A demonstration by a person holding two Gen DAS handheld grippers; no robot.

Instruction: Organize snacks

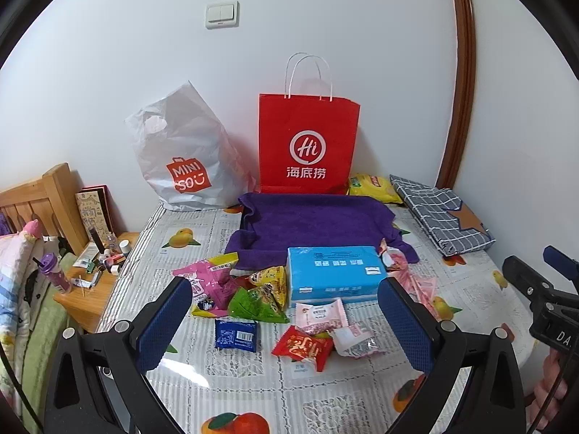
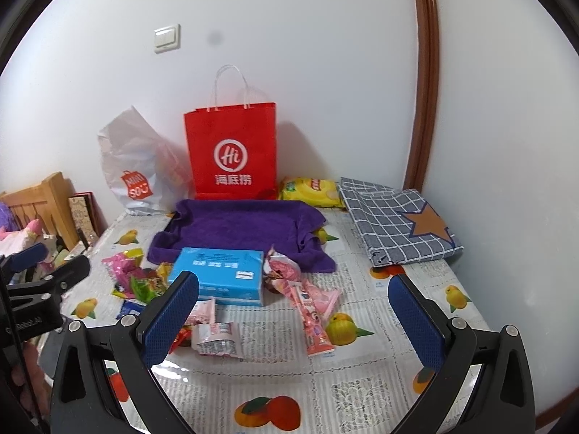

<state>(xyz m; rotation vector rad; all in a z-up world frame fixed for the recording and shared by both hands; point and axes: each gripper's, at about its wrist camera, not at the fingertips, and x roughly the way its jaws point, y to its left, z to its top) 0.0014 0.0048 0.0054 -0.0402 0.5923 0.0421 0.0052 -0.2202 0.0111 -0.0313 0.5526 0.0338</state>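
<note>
Over on the left, a wooden nightstand [image 1: 90, 289] is sitting crowded with small bottles and tubes beside the table [image 1: 253, 390] in its fruit-print cover. The left gripper [image 1: 286, 320] is hovering above the near side, jaws spread wide and gripping nothing, framing a scatter of snacks: a pink packet [image 1: 206, 278] and green packet [image 1: 253, 303] are lying touching, a dark blue packet [image 1: 237, 334] is sitting just in front of them, and a red packet [image 1: 304, 347] is resting beside a pale pink one [image 1: 320, 314]. Behind the pile, a light blue tissue pack [image 1: 334, 275] is overlapping the edge of a purple towel [image 1: 311, 220]. Against the wall, a white plastic bag [image 1: 184, 159] is leaning beside a red paper bag [image 1: 307, 144], standing upright. Moving right, the right gripper [image 2: 293, 320] is hanging equally wide open and empty-handed, with a long pink stick pack [image 2: 315, 322] lying between its fingers. A yellow chip bag [image 2: 311, 191] and folded checked cloth [image 2: 394, 228] are sitting far right.
</note>
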